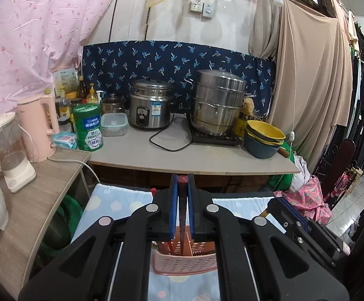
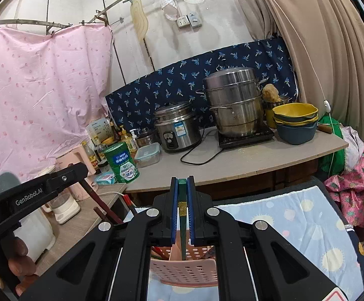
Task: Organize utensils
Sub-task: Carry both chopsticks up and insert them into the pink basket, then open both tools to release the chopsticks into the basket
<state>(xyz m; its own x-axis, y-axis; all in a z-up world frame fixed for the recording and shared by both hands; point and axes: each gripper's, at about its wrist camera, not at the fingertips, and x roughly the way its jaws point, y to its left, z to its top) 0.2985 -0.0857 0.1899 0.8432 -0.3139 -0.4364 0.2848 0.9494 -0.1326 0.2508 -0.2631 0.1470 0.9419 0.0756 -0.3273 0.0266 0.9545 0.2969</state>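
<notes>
In the left wrist view my left gripper [image 1: 182, 179] is shut on a dark red chopstick [image 1: 182, 200], which slants down into a pink perforated utensil holder [image 1: 184, 263] just below the jaws. Other red chopsticks [image 1: 167, 247] stand in that holder. In the right wrist view my right gripper [image 2: 182, 180] is shut on a green chopstick [image 2: 182, 200] with a gold band. Its lower end reaches into the same pink holder [image 2: 184, 271]. The left gripper [image 2: 81, 171] shows at the left with its reddish chopstick [image 2: 99, 200], and a hand [image 2: 19, 258] grips its handle.
The holder sits on a light blue spotted cloth [image 2: 294, 215]. Behind is a counter [image 1: 194, 155] with a rice cooker [image 1: 149, 107], a steel steamer pot [image 1: 217, 102], stacked bowls [image 1: 264, 135] and a green tin [image 1: 88, 128]. A pink kettle [image 1: 37, 125] and a blender [image 1: 9, 150] stand on the left shelf.
</notes>
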